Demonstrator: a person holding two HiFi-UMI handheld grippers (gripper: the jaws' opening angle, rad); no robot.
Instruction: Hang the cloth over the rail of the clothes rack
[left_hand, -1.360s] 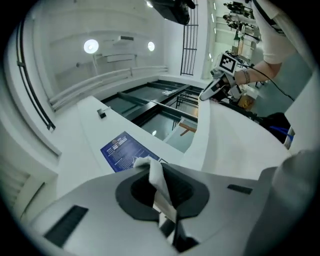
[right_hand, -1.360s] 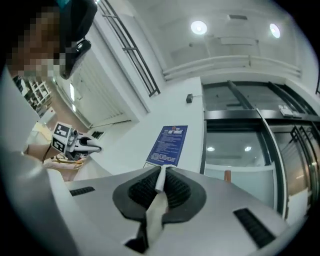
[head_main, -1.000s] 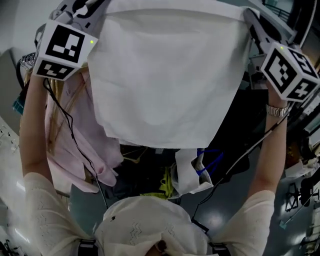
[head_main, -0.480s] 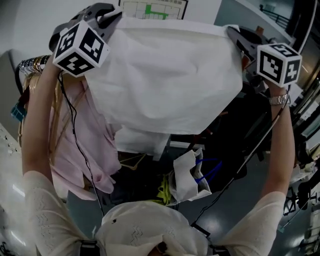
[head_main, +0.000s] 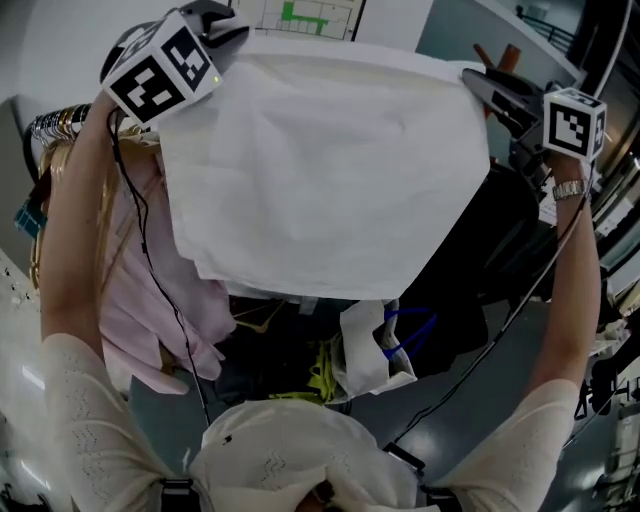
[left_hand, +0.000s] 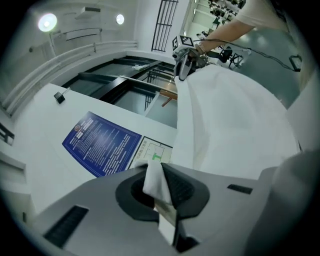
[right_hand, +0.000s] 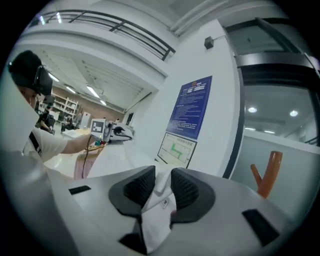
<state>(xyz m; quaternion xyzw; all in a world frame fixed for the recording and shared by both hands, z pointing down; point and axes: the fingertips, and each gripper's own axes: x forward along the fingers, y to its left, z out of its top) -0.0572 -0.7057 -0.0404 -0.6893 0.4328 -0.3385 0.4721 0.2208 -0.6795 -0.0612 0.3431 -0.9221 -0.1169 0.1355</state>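
Note:
A white cloth (head_main: 320, 170) hangs spread out between my two raised grippers, covering most of what lies ahead. My left gripper (head_main: 230, 22) at the upper left is shut on one top corner; in the left gripper view a fold of the cloth (left_hand: 230, 120) is pinched in that gripper (left_hand: 159, 185). At the upper right, the right gripper (head_main: 478, 82) is shut on the other top corner, seen again in the right gripper (right_hand: 162, 189). The clothes rack's rail (head_main: 50, 125), with hanger hooks on it, shows at the far left, beside and below the left gripper.
A pink shirt (head_main: 135, 290) hangs from the rack at the left. A white bag (head_main: 372, 345) with blue handles and a yellow item (head_main: 322, 372) lie on the floor below. Dark equipment (head_main: 505, 225) stands at the right. A blue poster (left_hand: 102, 144) hangs on the wall ahead.
Both grippers have gone up and farther away with the cloth still stretched between them. The cloth's lower edge has swung out, and the rack's rail has come into view at the left.

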